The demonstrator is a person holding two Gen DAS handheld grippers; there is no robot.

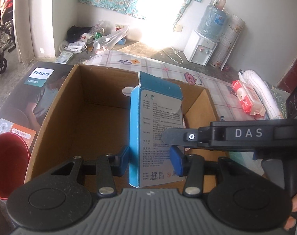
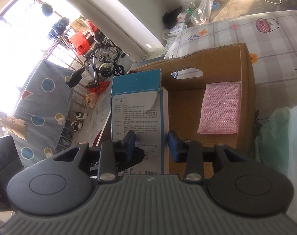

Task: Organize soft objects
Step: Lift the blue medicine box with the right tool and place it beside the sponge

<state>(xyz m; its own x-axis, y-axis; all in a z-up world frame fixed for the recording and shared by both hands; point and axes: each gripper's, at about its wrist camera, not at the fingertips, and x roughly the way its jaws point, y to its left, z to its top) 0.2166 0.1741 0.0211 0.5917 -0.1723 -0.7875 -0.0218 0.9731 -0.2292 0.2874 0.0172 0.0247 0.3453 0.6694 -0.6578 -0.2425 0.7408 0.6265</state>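
Observation:
A tall blue and white carton (image 1: 158, 129) stands upright between the blue pads of my left gripper (image 1: 151, 160), which is shut on its lower part. It hangs over an open cardboard box (image 1: 70, 105) on the bed. From the right, my right gripper's finger (image 1: 179, 136) reaches the carton's side. In the right wrist view the carton (image 2: 136, 113) sits between the pads of my right gripper (image 2: 151, 145), also shut on it. A pink mesh sponge (image 2: 220, 109) leans against the far wall inside the cardboard box (image 2: 246, 78).
A red bucket (image 1: 9, 164) stands left of the box. A red tissue pack (image 1: 246, 99) and a white rolled towel (image 1: 260, 90) lie on the checked bed sheet (image 1: 213, 90) to the right. A water dispenser (image 1: 201, 49) and bags sit on the floor beyond.

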